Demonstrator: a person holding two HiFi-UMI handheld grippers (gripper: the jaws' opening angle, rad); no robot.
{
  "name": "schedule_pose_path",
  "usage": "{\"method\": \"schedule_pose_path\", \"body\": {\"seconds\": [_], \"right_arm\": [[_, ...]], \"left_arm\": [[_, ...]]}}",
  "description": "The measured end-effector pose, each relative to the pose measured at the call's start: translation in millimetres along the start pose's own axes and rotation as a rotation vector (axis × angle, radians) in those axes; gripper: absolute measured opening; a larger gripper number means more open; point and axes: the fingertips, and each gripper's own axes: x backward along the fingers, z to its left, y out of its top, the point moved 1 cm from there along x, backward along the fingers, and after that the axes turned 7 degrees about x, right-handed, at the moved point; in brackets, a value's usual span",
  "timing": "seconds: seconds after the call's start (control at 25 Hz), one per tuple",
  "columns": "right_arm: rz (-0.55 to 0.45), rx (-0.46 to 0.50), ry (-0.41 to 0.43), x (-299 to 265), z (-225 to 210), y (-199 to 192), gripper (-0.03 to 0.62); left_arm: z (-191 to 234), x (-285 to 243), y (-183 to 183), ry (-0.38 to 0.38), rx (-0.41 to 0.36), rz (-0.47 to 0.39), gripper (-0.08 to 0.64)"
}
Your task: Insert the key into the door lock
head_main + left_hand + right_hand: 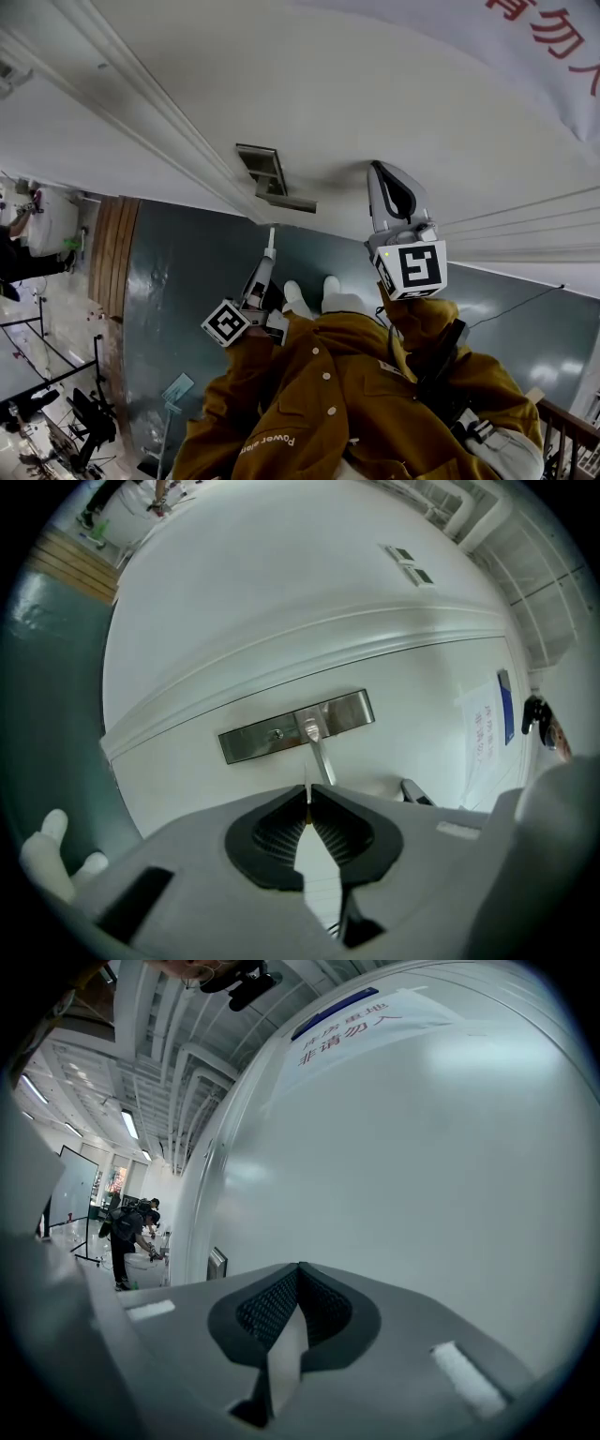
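The white panelled door (309, 94) fills most of the head view, with dark teal floor (187, 281) below it; a white paper notice with red characters (361, 1021) is stuck high on the door. The person's mustard-yellow jacket (328, 403) takes up the bottom of the head view, with white shoe tips (295, 295) showing on the floor just past the sleeves.

The right hand-held gripper (298, 1274), grey with black ribbed pads, is raised near the bare door panel, well to the side of the lock; its jaws are pressed together with nothing between them. The left hand-held gripper (307, 808) of the same make points at the lock from below; its jaws are closed on the key.

The brushed-steel rectangular lock plate (281, 731) sits on the door under a raised moulding; a slim silver lever handle (321, 752) hangs from it, and a small round keyhole (277, 734) lies just beside the handle's root. The thin silver key (307, 789) is seen edge-on, sticking out of the left jaw tips; its tip is aimed at the plate, near the lever's lower end, and has not reached the keyhole.
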Motion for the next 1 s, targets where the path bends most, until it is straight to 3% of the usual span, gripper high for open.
{"method": "schedule_pose_path", "body": {"seconds": [0.08,0.28,0.56,1.0], "right_arm": [[0.003,-0.001,-0.001,0.0,-0.1,0.3,0.005],[0.002,0.003,0.007,0.0,0.4,-0.4,0.005],[0.01,0.014,0.011,0.0,1.0,0.4,0.005],[0.014,0.023,0.018,-0.5,1.8,1.0,0.005]], "left_arm": [[1.9,-14.9,8.2,-0.05,0.057,0.006,0.025],[11.2,-46.3,27.4,-0.085,0.077,0.036,0.025],[27.6,-73.9,42.5,-0.065,0.08,0.062,0.023],[21.6,-97.4,58.3,-0.105,0.116,0.067,0.025]]}}
